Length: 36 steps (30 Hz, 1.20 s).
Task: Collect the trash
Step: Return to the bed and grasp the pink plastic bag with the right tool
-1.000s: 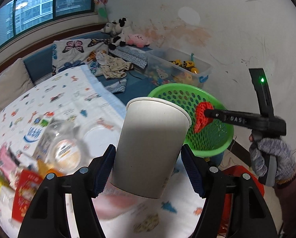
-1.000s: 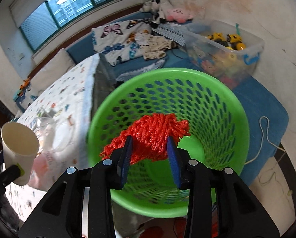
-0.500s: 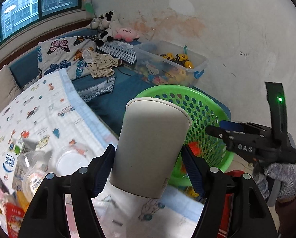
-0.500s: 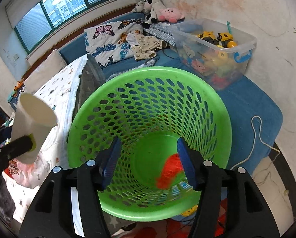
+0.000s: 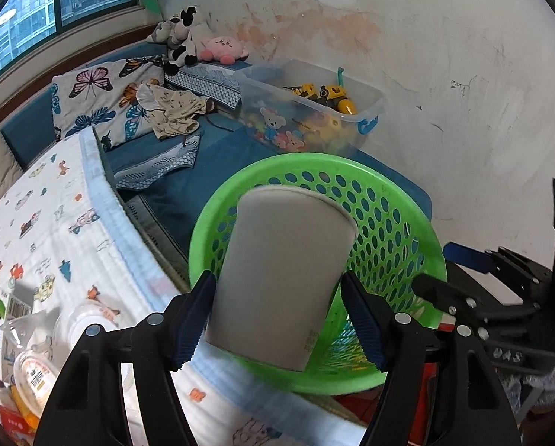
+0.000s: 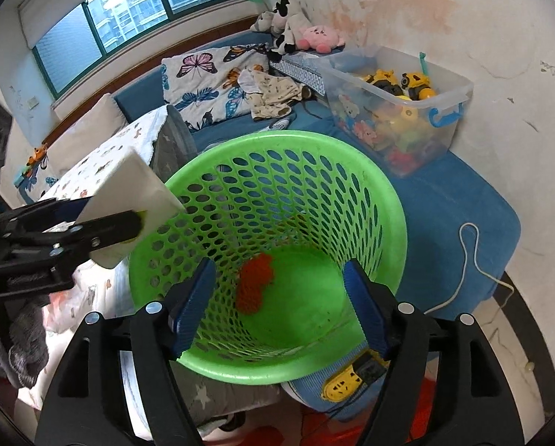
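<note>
In the left wrist view, the left gripper (image 5: 277, 316) has its jaws closed on a white paper cup (image 5: 283, 278), held tilted with its mouth leaning over the near rim of the green basket (image 5: 400, 230). The basket stands just past the edge of the bed (image 5: 54, 230), whose patterned sheet carries packets and a plastic bottle (image 5: 35, 368) at its lower left corner. A clear toy bin (image 5: 314, 111) sits beyond the basket against the wall. The right gripper (image 5: 459, 278) shows at the right, beside the basket. In the right wrist view, the right gripper (image 6: 277, 308) hangs over the basket (image 6: 370, 186) with jaws wide apart and nothing between them. A red net (image 6: 255, 282) lies on the basket floor. At the left, the left gripper (image 6: 73, 234) holds the cup (image 6: 132, 200) over the basket's rim.
</note>
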Motion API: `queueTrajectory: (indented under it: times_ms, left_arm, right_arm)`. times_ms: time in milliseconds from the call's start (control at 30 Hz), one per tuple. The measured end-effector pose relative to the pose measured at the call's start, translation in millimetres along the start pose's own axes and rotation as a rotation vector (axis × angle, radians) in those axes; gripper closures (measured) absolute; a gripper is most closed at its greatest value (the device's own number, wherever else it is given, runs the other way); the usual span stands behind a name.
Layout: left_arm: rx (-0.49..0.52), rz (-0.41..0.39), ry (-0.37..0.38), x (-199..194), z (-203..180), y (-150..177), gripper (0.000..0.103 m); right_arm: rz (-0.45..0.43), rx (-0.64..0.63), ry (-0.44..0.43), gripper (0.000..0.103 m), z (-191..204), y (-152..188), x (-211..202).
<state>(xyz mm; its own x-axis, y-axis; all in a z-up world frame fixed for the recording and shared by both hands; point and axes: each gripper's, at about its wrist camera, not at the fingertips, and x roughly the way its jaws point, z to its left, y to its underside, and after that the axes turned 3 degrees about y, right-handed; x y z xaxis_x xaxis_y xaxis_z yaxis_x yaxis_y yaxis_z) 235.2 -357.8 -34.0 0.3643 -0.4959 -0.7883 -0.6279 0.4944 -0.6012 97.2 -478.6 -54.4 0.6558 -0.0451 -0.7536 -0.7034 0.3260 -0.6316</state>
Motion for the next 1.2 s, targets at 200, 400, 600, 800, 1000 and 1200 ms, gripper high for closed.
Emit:
queueTrajectory:
  times_ms: [200,400,600,800,1000,1200]
  left_arm:
    - [-0.005,0.000,0.009,7,-3,-7,0.028]
    - [-0.006,-0.008,0.018,3,-3,-5,0.022]
    - [-0.041,-0.035,0.017,-21,12,7,0.022]
    - [-0.082,-0.088,-0.016,-59,32,32,0.022]
    - [-0.127,-0.127,-0.074,-98,59,60,0.022]
    - [-0.187,-0.180,-0.123,-143,87,93,0.022]
  right_arm:
    - [-0.007,0.005,-0.007,0.031,0,2,-4]
    - [-0.008,0.006,-0.006,0.031,2,5,-9]
    - [-0.019,-0.012,-0.021,0.030,13,11,-18]
    - [-0.008,-0.051,-0.056,0.028,38,24,-20]
    - [0.011,-0.109,-0.100,0.026,75,40,-20]
    - [0.024,-0.181,-0.164,0.024,120,53,-20]
